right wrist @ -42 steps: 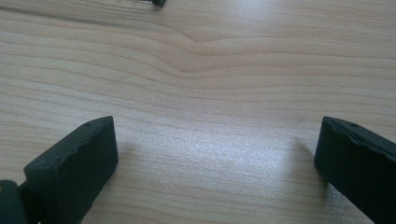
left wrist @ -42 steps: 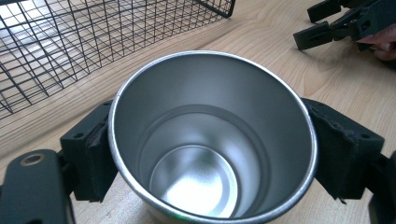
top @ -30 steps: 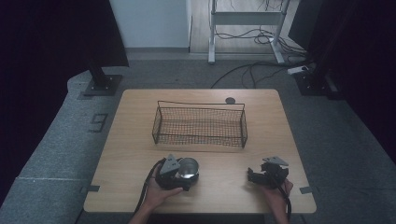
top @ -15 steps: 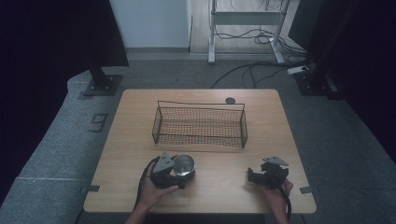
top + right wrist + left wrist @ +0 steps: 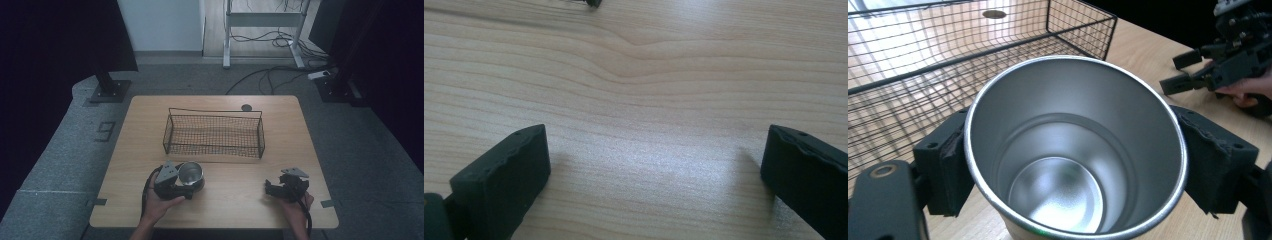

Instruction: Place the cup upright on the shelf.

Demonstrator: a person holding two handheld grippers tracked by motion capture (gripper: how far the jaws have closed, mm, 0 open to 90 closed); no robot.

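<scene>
A shiny steel cup (image 5: 191, 172) with an empty inside (image 5: 1058, 195) stands near the table's front left, open mouth up. My left gripper (image 5: 187, 182) is shut on the cup, one black pad (image 5: 950, 165) pressing each side of its wall. At the front right, my right gripper (image 5: 271, 190) rests low over the bare wood. It is open, with nothing between its fingers (image 5: 656, 170). The left gripper view also has the right gripper (image 5: 1193, 70) at its upper right, held by a hand.
A black wire basket (image 5: 215, 111) stands empty across the middle of the table, just beyond the cup (image 5: 948, 60). A small dark round disc (image 5: 246, 107) lies behind it near the back edge. Cables and stand bases are on the floor around the table.
My left gripper has shifted slightly left and toward the basket with the cup in it. The right gripper has stayed in place.
</scene>
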